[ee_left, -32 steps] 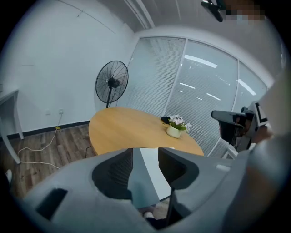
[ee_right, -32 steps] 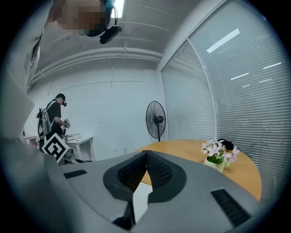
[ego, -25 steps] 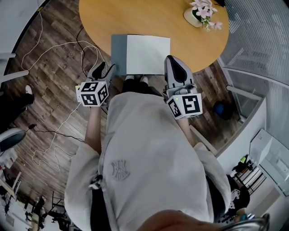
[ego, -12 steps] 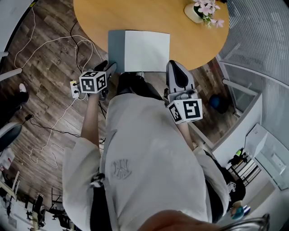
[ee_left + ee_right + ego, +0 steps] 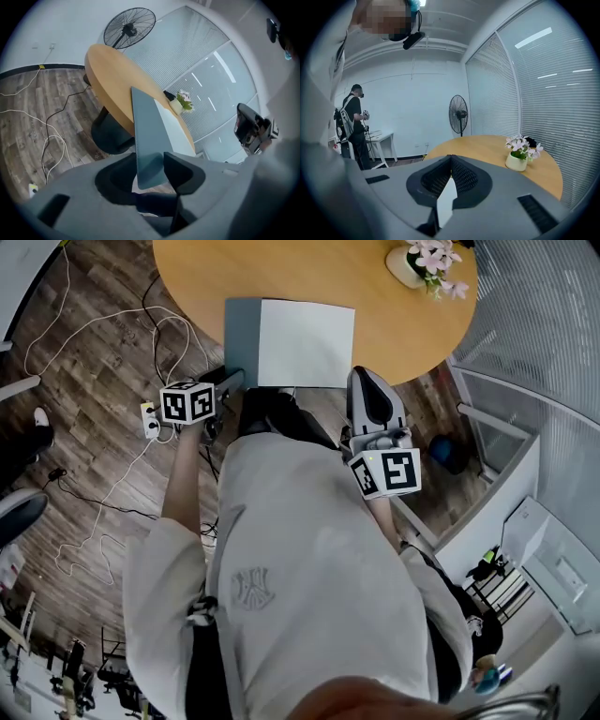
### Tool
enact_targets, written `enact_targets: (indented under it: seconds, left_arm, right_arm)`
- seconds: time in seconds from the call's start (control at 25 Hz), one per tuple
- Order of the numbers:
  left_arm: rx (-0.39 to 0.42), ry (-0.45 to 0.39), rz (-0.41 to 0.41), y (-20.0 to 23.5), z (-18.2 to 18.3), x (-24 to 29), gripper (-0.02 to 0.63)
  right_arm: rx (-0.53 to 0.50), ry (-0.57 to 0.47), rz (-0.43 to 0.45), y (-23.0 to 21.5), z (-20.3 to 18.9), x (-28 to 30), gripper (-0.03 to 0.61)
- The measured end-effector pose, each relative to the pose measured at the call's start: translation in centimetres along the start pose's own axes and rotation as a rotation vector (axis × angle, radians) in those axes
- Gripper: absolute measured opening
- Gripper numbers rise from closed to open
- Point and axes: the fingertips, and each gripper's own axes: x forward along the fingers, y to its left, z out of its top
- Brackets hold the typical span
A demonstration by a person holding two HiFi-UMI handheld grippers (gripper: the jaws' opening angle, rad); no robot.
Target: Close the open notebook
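Note:
The open notebook lies at the near edge of the round wooden table (image 5: pixel 394 324), its grey-blue cover (image 5: pixel 241 338) on the left and a white page (image 5: pixel 305 343) on the right. My left gripper (image 5: pixel 230 382) is at the cover's near left corner. In the left gripper view the cover (image 5: pixel 145 126) runs between the jaws of that gripper (image 5: pixel 150 164), which stand apart and are closing. My right gripper (image 5: pixel 361 376) sits at the page's near right corner. In the right gripper view its tips (image 5: pixel 450 159) meet, with the white page (image 5: pixel 446 201) between the jaws.
A white pot of pink flowers (image 5: pixel 412 266) stands at the table's far right. White cables (image 5: pixel 112 334) and a power strip (image 5: pixel 150 420) lie on the wooden floor to the left. A standing fan (image 5: pixel 459 112) is beyond the table, and another person (image 5: pixel 354 124) stands by a white desk.
My left gripper has sunk and rolled beside the notebook's near left corner, its cube now further left. The right gripper has stayed in place.

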Motion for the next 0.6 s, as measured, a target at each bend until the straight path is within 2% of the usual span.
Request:
enact_targets:
  seconds: [0.6]
  left_arm:
    - [0.145,-0.012,0.018,-2.5,1.9,-3.1,0.043]
  right_arm:
    - [0.011,-0.038,-0.024,0.2,0.6,-0.6,-0.006]
